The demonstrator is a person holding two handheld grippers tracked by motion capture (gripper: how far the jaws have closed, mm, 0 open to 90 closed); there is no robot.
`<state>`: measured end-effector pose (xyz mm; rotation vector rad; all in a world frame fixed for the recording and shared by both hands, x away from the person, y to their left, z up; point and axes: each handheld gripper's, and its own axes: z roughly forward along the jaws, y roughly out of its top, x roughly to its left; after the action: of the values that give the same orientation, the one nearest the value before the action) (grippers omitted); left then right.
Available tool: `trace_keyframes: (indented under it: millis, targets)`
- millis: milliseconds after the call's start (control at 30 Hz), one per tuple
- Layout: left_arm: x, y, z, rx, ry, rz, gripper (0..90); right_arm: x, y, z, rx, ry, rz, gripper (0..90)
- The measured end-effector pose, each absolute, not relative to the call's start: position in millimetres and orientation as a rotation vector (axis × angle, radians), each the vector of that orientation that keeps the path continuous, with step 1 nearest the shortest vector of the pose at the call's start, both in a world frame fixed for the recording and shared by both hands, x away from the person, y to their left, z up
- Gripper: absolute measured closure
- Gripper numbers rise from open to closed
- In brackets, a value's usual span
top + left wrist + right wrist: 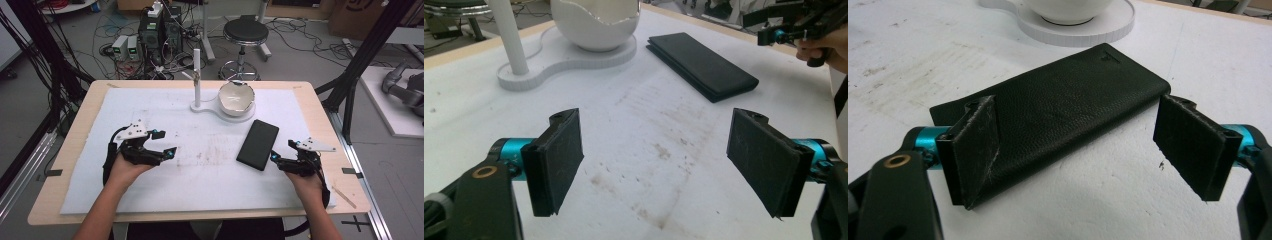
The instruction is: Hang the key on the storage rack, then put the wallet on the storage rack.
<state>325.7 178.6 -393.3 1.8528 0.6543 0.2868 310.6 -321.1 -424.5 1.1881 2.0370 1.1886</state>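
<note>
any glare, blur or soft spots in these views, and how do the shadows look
High view: even overhead light, only faint shadows under each hand-held gripper, slight shine inside the white bowl. Left gripper view: pads sharp, background soft. Right gripper view: black wallet crisp with leather grain, dull sheen, no blown glare.

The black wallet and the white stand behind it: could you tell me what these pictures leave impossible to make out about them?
- Black wallet: in the right gripper view, the right gripper has its near jaw pad covering the wallet's near corner.
- Wallet contents: it lies closed in every view.
- White bowl: the left gripper view's top edge cuts off its rim.
- White post: the small fitting on it in the high view is too small to identify.
</note>
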Motion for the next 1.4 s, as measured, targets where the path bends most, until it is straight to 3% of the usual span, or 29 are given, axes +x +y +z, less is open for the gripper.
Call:
trace_keyframes:
  millis: [167,800,1400]
  targets:
    - [320.9,186.9,-397.5,1.860,0.665,0.310,16.5,310.9,-320.0,-427.1,1.191,2.049,1.180,19.1]
    - [327.1,211.9,-402.9,1.850,0.672,0.349,16.5,315.1,-307.8,-429.6,1.205,2.054,1.164,19.1]
    - [326.5,207.9,-407.2,1.888,0.661,0.356,16.5,318.1,-304.4,-431.5,1.250,2.048,1.172,19.1]
